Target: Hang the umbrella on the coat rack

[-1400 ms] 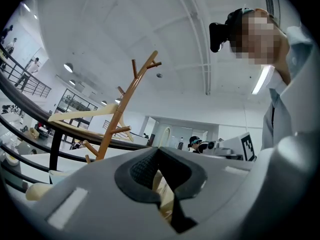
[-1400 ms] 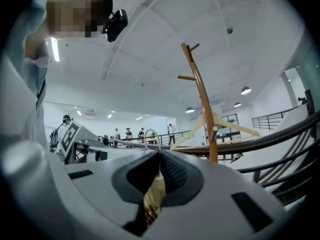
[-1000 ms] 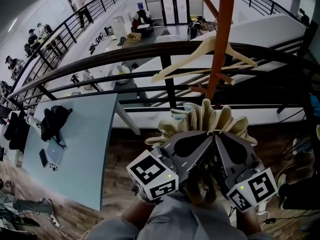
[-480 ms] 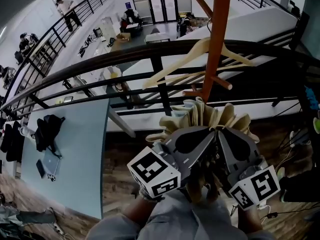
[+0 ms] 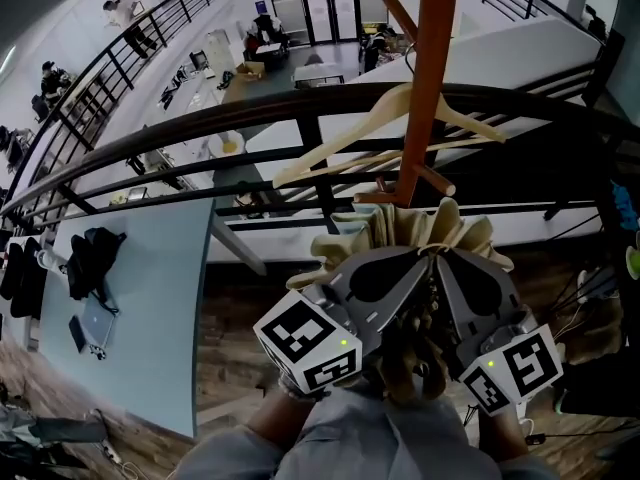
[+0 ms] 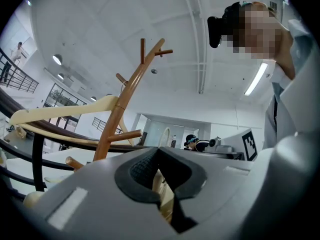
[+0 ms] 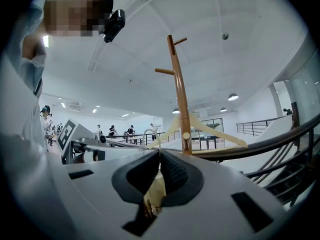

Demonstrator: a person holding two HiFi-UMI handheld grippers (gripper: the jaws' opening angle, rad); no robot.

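The beige folded umbrella (image 5: 418, 230) fans out in pleats just below the lowest pegs of the orange-brown coat rack (image 5: 436, 68). My left gripper (image 5: 424, 260) and right gripper (image 5: 442, 260) meet tip to tip on it, both shut. The left gripper view has the left gripper (image 6: 159, 173) closed on beige umbrella fabric (image 6: 163, 191), with the rack (image 6: 117, 115) up to the left. Seen in the right gripper view, the right gripper (image 7: 159, 170) pinches the umbrella (image 7: 154, 194), a thin pale loop (image 7: 150, 133) rises above it, and the rack (image 7: 181, 104) stands straight ahead.
A wooden hanger (image 5: 395, 118) hangs on the rack, level with the black railing (image 5: 250, 118) that runs right behind it. Beyond the railing, a floor below, are a pale blue table (image 5: 150, 288) and several people. Cables (image 5: 590, 298) lie on the wooden floor at right.
Both grippers and the umbrella have drawn closer to the rack's pole; the fabric's top now sits just under the lowest pegs. Both stay shut on the umbrella.
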